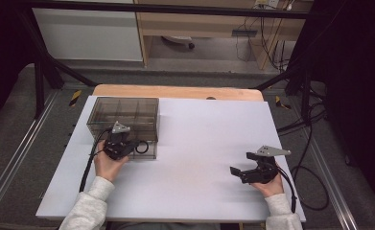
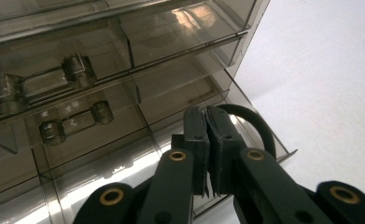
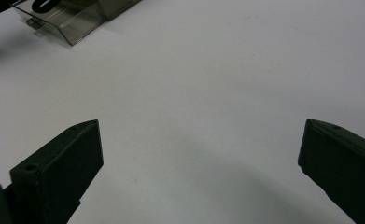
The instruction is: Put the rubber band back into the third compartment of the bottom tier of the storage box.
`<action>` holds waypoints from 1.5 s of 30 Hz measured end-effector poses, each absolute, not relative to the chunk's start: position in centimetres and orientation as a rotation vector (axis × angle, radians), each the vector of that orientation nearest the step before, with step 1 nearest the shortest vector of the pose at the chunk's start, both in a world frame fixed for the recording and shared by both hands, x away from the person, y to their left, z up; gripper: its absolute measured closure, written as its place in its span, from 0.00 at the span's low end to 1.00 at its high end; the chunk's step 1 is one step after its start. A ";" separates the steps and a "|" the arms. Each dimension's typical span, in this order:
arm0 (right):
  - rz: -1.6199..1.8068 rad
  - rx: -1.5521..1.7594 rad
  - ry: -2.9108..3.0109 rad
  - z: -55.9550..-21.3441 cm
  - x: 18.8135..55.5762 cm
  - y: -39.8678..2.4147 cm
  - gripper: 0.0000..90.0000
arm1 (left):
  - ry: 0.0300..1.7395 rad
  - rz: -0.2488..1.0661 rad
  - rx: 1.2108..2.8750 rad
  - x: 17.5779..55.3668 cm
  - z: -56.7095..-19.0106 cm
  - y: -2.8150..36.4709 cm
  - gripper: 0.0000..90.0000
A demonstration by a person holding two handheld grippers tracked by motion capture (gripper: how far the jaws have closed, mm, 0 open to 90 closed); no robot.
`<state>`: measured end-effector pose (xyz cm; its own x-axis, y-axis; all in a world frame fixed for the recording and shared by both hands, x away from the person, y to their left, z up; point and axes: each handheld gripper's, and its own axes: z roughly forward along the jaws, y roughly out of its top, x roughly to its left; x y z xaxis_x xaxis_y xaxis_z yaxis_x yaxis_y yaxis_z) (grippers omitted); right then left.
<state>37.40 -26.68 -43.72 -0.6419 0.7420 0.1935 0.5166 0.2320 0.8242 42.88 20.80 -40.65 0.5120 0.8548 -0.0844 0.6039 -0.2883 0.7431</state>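
A smoky clear drawer box (image 1: 123,112) stands at the table's back left, and its lowest drawer (image 2: 245,100) is pulled out toward me. My left gripper (image 1: 133,146) (image 2: 207,116) is at that drawer's front, jaws pressed together on the near rim of a black ring (image 1: 147,146) (image 2: 259,126) that hangs over the drawer. In the right gripper view the drawer (image 3: 73,23) and part of the ring (image 3: 45,3) show far off at the top left. My right gripper (image 1: 241,163) (image 3: 199,140) rests at the front right, open wide, nothing between its jaws.
The white table top (image 1: 199,139) stretches between the two hands. The upper drawers carry clear bar handles (image 2: 40,86). Cables trail from both grippers, and more cables lie on the floor (image 1: 310,143) to the right of the table.
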 end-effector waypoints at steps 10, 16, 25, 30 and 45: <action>1.370 1.182 2.267 -43.7 37.4 -26.6 0.01 | 1.181 0.437 2.022 43.1 -41.2 20.5 0.96; 1.371 1.185 2.268 -43.7 37.4 -26.7 0.01 | 1.185 0.430 2.030 43.3 -41.6 20.4 0.96; 1.366 1.184 2.272 -43.8 37.4 -26.6 0.01 | 1.179 0.437 2.052 43.4 -42.2 20.0 0.96; 1.370 1.185 2.267 -43.7 37.4 -26.7 0.01 | 1.187 0.438 2.054 43.7 -42.5 20.0 0.96; 1.373 1.183 2.265 -43.7 37.4 -26.7 0.01 | 1.198 0.435 2.079 44.1 -43.4 19.7 0.96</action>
